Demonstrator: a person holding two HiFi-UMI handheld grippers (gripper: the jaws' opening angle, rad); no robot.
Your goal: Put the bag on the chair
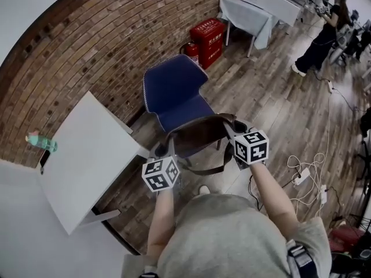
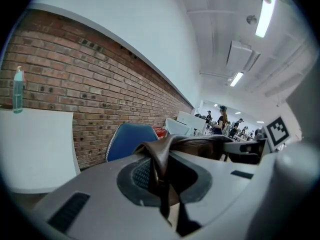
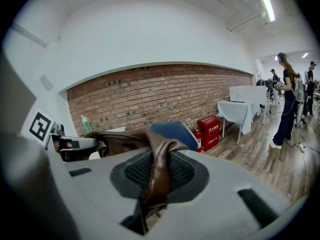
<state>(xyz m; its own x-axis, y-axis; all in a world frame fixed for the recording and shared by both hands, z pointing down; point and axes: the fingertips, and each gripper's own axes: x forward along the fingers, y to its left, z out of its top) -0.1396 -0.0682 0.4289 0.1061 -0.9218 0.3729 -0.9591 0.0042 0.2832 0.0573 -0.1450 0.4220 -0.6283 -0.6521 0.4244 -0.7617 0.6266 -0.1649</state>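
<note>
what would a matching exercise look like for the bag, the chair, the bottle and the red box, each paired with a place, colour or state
Things:
1. bag
2. chair
3. bottle
4. red box

Descriptions:
a. standing on the white table
b. beside the fire extinguisher
c. held up, with the left gripper and the right gripper each shut on it
d. blue, just beyond the held item

Pairs: 1-c, 2-d, 3-a, 4-b

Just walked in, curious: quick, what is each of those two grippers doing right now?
Left gripper: jaws closed on the brown leather bag's rim.
Right gripper: jaws closed on the same bag's opposite rim.
</note>
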